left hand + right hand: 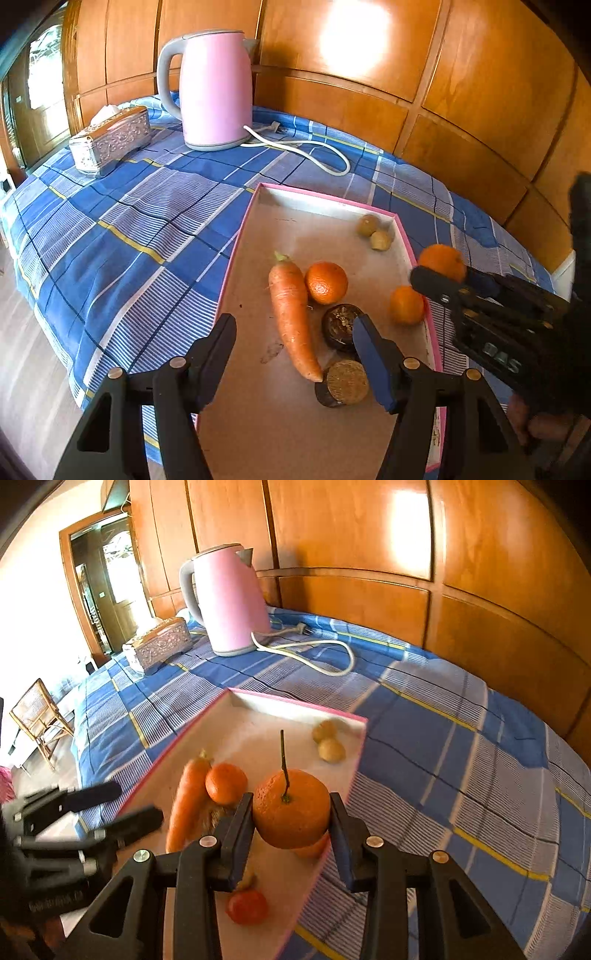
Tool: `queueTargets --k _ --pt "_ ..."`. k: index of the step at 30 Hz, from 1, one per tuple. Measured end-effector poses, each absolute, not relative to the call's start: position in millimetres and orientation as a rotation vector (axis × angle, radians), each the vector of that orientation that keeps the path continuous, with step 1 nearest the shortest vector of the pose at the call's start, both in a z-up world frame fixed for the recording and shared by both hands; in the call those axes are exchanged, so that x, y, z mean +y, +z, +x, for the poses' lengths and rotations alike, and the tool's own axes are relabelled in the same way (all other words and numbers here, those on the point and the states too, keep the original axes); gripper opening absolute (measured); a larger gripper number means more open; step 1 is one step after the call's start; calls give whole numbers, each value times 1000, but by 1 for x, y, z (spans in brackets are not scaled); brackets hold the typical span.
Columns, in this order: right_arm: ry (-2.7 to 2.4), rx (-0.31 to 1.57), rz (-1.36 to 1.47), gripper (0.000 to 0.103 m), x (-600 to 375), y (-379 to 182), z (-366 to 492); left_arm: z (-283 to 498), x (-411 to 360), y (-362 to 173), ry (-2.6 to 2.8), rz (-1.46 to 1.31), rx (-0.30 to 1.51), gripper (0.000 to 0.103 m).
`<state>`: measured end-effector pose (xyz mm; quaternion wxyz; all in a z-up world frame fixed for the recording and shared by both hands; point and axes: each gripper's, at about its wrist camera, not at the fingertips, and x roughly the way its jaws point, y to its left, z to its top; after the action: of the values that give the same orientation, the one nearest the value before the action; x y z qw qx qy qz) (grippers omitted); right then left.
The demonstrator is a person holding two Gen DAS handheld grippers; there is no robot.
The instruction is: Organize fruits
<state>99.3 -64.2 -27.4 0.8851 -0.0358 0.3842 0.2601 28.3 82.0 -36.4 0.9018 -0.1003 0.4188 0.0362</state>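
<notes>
A shallow pink-rimmed tray [258,424] lies on the blue checked cloth. In it are a carrot [291,314], an orange [326,282], a second orange [406,304], two small tan fruits [373,230] and two dark round pieces [341,326]. My left gripper [294,325] hangs open over the carrot and the dark pieces, gripping nothing. My right gripper [291,805] is shut on a stemmed orange [291,819], held above the tray's right rim [295,703]. A small red fruit [246,906] lies below it in the tray. The left gripper [135,803] shows at the left in the right wrist view.
A pink kettle [218,88] with a loose white cord [314,147] stands at the back of the table. A silver tissue box [114,136] sits to its left. Wooden wall panels close off the far side. A wicker chair [37,712] stands beyond the left edge.
</notes>
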Motion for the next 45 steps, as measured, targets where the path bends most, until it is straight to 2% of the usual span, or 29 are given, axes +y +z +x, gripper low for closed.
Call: queueTargets --k 4,11,21,35,45 --pt "522 833 -100 40 -53 -39 111 29 85 -38 83 -211 870 70" --pt "530 866 -133 41 -40 -55 112 30 88 -42 95 -218 878 72" --pt "521 843 -78 44 -50 -47 100 27 85 -39 115 -203 864 78" --pt "378 713 -17 45 -84 -20 45 2 73 -15 136 -154 770 102" --pt "321 722 7 45 -100 -27 27 -13 61 -5 134 -132 739 103"
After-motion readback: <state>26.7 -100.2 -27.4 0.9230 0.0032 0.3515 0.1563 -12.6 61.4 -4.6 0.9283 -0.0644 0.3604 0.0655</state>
